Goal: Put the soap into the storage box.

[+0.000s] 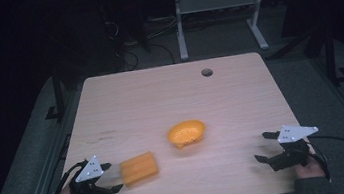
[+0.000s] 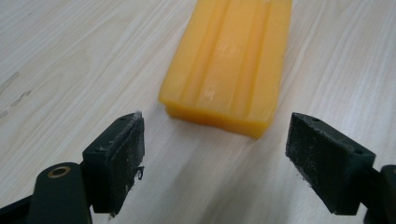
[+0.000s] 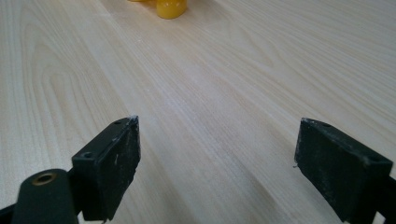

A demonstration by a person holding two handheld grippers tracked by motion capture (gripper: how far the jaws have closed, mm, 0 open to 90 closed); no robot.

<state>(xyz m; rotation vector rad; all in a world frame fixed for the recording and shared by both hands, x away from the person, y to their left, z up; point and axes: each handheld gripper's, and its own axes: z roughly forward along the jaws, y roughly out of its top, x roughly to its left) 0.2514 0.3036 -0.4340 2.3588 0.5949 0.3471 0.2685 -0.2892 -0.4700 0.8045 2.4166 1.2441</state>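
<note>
My left gripper (image 2: 215,154) gapes wide just short of the orange block (image 2: 229,65); I should advance squarely. My right gripper (image 3: 217,163) waits wide, empty.

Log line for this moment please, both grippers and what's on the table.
left gripper: open, facing orange block, apart | right gripper: open, holding nothing | orange bowl: mid-table, untouched

Overhead light brightens the pale wood surface (image 1: 170,102) while the surrounding room sinks into near darkness. Up close, the black fingers (image 2: 119,158) blur softly, and faint glare streaks the orange block (image 2: 229,60).
</note>
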